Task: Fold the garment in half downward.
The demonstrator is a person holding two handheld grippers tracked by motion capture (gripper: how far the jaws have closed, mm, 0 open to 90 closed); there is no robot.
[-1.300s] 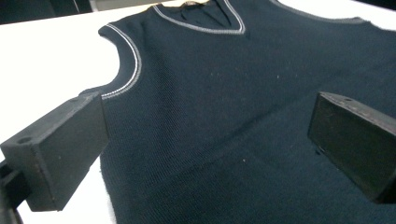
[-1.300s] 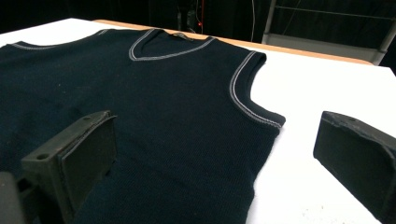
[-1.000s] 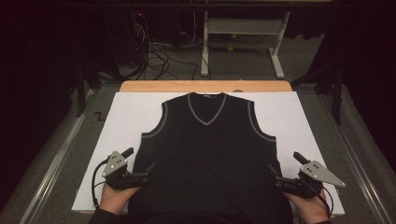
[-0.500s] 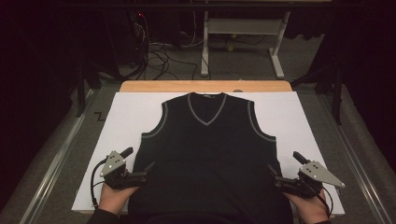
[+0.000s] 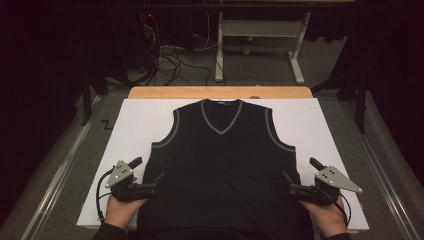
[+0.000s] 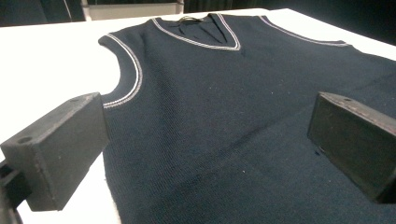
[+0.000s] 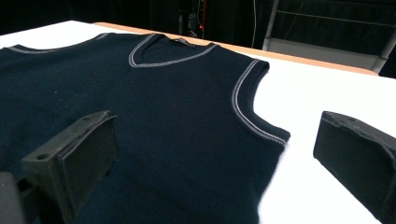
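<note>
- The white board (image 5: 140,125) covers most of the middle of the high view and gives a flat, bright bed under the dark cloth, which is likely why the garment is spread there; a strip of wooden table edge (image 5: 165,92) shows just above it.
- The sleeveless sweater (image 5: 222,165) lies face up and smoothed flat in the centre of that view, V-neck towards the top of the frame and hem running off the bottom edge between the person's forearms. Laid out square like this, both side seams are open to a grasp, which suits a fold.
- The left gripper (image 5: 152,184) sits at the lower left of the high view, its jaws spread wide and holding nothing. In the left gripper view one jaw stands over the white board beside the armhole trim and the other over the knit, so the sweater's side edge runs between them.
- The right gripper (image 5: 289,182) mirrors it at the lower right, likewise released and empty; its own view shows one jaw over the cloth, the other over the board.
- Against the picture from a second ago, both grippers have edged slightly inward towards the seams, and the sweater has not shifted.
</note>
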